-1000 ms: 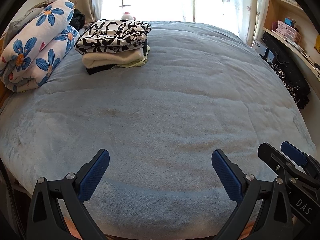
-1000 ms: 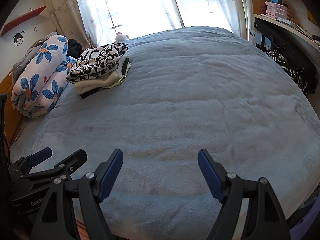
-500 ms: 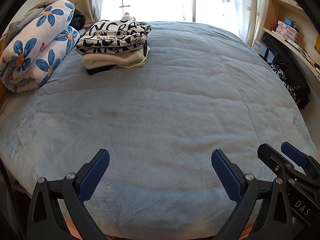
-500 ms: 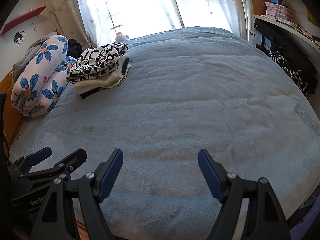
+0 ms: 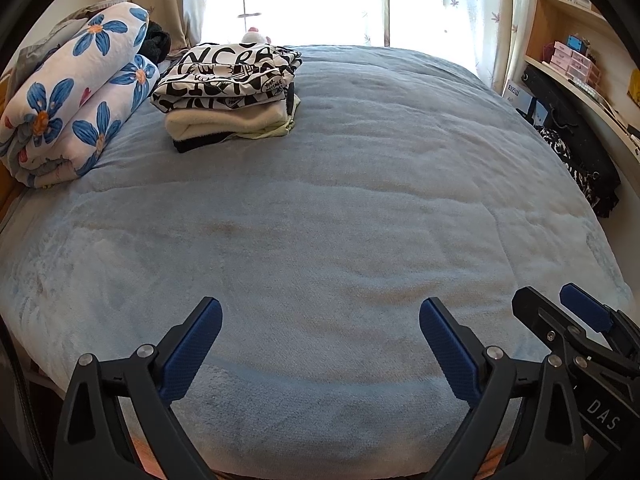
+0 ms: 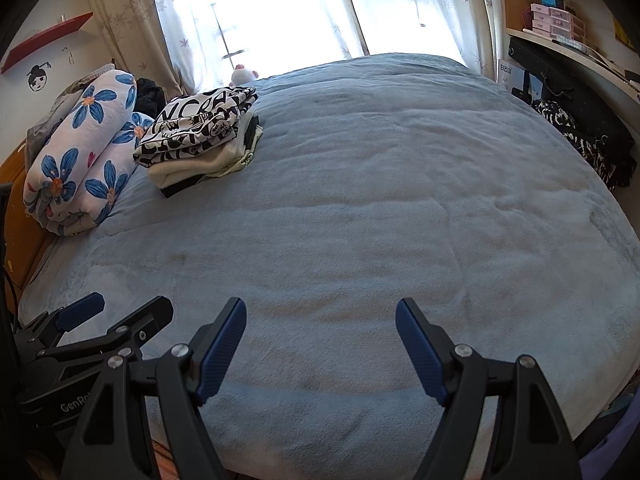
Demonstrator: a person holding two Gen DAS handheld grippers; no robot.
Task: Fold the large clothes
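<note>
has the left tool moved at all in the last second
No. The left tool sits at the same spot against the stack of folded clothes and the blue blanket.

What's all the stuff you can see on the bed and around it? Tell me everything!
Blanket: one, light blue, covering the bed.
Folded clothes stack: one, black-and-white print on top, cream and black below, far left of bed.
Flowery quilt: one, white with blue flowers, rolled, left edge.
Soft toy: one, white and pink, by the window.
Curtains: white, patterned, at the bright window.
Shelves: wooden, right wall, holding pink boxes.
Left tongs: black with blue pads, open, empty.
Right tongs: same, open, empty.
</note>
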